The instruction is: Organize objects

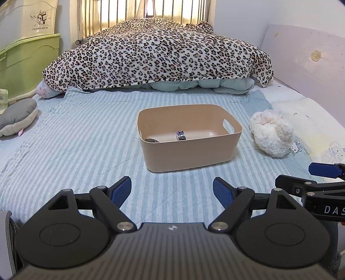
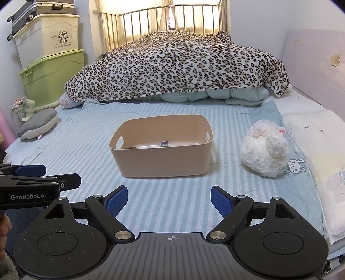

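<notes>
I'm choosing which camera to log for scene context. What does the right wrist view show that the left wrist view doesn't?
Only the right wrist view shows the suitcase on the stacked bins, the bin's left handle slot and the sheet's bunny print. Only the left wrist view shows the right gripper, at its right edge. Both show the beige bin, the white plush, the gray plush and the leopard blanket.

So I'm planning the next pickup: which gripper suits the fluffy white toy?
Probably the right gripper: the white plush toy lies right of the tan bin, on its side; both are open.
</notes>
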A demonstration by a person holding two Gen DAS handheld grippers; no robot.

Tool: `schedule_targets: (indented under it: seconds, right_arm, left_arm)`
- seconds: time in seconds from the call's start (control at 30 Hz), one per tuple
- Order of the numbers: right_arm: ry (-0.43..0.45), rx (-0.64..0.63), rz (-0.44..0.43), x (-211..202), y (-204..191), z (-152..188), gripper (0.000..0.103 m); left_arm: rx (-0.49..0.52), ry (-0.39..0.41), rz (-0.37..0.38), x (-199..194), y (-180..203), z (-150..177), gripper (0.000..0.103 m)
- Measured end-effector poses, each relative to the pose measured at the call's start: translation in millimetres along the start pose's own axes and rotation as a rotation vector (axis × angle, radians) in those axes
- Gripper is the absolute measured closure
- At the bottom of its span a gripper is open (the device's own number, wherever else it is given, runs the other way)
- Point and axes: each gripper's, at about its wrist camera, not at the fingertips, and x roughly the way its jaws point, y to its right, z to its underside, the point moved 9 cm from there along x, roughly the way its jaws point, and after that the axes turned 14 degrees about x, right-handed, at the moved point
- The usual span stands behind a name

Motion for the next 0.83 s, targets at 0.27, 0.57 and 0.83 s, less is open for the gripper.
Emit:
schedule_targets:
  seconds: [0.27,0.57,0.83]
  right_arm:
    - [-0.014,-0.003,0.008,3.1,1.7,2.1,0.017]
    - [-0.025,0.000,0.013,6.6,4.9,3.1,0.017]
    - [-0.035,0.007,0.015,10.5,6.0,4.1,0.017]
  left_arm:
    - [-0.001,-0.008,0.000,1.2,-0.6,-0.2,0.020]
    - [0.001,-0.013,0.007,4.1,0.0,0.4,0.020]
    - [-0.006,-0.028,0.010,8.7,-0.9,2.0,0.020]
